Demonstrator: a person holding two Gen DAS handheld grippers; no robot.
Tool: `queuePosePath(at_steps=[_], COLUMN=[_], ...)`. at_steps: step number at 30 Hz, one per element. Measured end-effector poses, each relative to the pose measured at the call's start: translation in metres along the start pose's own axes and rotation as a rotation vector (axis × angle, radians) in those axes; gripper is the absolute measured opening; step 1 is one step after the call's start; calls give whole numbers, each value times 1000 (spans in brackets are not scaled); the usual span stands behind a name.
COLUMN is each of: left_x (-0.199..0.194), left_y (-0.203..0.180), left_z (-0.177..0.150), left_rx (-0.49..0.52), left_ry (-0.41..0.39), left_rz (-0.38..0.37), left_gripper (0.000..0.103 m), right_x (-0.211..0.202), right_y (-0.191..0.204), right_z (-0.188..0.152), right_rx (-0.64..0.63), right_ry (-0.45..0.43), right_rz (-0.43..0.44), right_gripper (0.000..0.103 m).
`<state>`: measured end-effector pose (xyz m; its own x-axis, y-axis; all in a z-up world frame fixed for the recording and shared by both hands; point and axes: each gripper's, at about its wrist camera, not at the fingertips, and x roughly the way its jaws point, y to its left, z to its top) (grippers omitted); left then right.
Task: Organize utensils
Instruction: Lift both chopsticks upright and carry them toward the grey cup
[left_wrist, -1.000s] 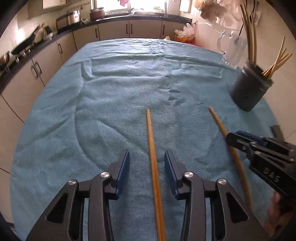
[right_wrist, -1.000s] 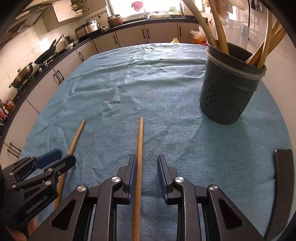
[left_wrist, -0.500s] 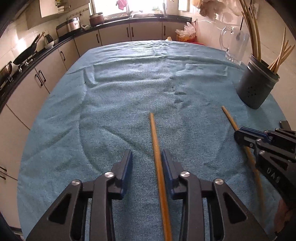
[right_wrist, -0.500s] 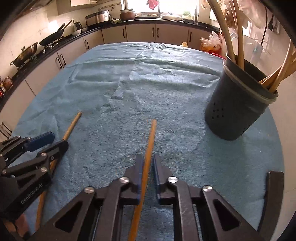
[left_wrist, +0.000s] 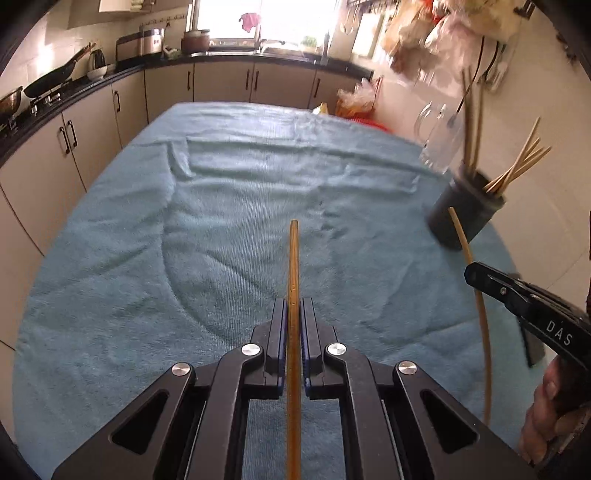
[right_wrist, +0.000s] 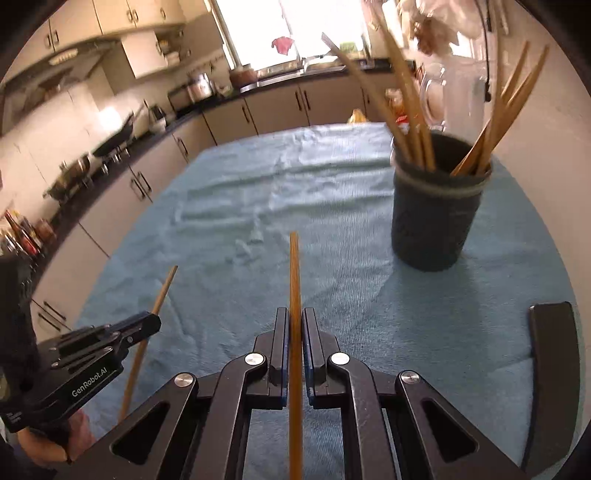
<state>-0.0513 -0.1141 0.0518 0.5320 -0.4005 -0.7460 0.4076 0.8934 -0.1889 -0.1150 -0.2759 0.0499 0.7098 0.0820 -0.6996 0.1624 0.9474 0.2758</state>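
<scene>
My left gripper (left_wrist: 293, 306) has its jaws closing tight on a long wooden chopstick (left_wrist: 293, 258), pads pressing both sides. The stick points forward over the blue towel (left_wrist: 221, 221). My right gripper (right_wrist: 294, 314) is shut on a second wooden chopstick (right_wrist: 294, 266). Each gripper shows in the other's view: the right gripper (left_wrist: 471, 269) with its chopstick (left_wrist: 461, 236) at the right edge, the left gripper (right_wrist: 155, 323) with its chopstick (right_wrist: 164, 291) at the lower left. A dark utensil holder (right_wrist: 432, 221) with several wooden sticks stands ahead and to the right, also seen as a holder (left_wrist: 461, 218) at the far right.
A clear glass jug (left_wrist: 439, 144) stands behind the holder by the wall. A flat black object (right_wrist: 550, 350) lies at the towel's right edge. Kitchen cabinets and a counter with pans run along the left and far side. A hand (left_wrist: 550, 406) grips the right tool.
Both grippers went from open around the chopsticks to shut on them. Both then rose, lifting the sticks off the towel, and the holder now sits farther off in the left view.
</scene>
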Motion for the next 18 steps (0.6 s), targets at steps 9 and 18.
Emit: queuePosePath(at_steps=[9, 18], left_x=[-50, -84], left_y=[-15, -24], left_z=[5, 5], left_rx=[38, 64], left_ry=[-111, -181], left_rz=[-5, -6], left_gripper=[6, 6], right_x=[-59, -93], right_y=[8, 15], right_z=[0, -3], right_rx=[9, 5], right_ry=[-163, -242], right_rz=[27, 32], right_gripper=[7, 7])
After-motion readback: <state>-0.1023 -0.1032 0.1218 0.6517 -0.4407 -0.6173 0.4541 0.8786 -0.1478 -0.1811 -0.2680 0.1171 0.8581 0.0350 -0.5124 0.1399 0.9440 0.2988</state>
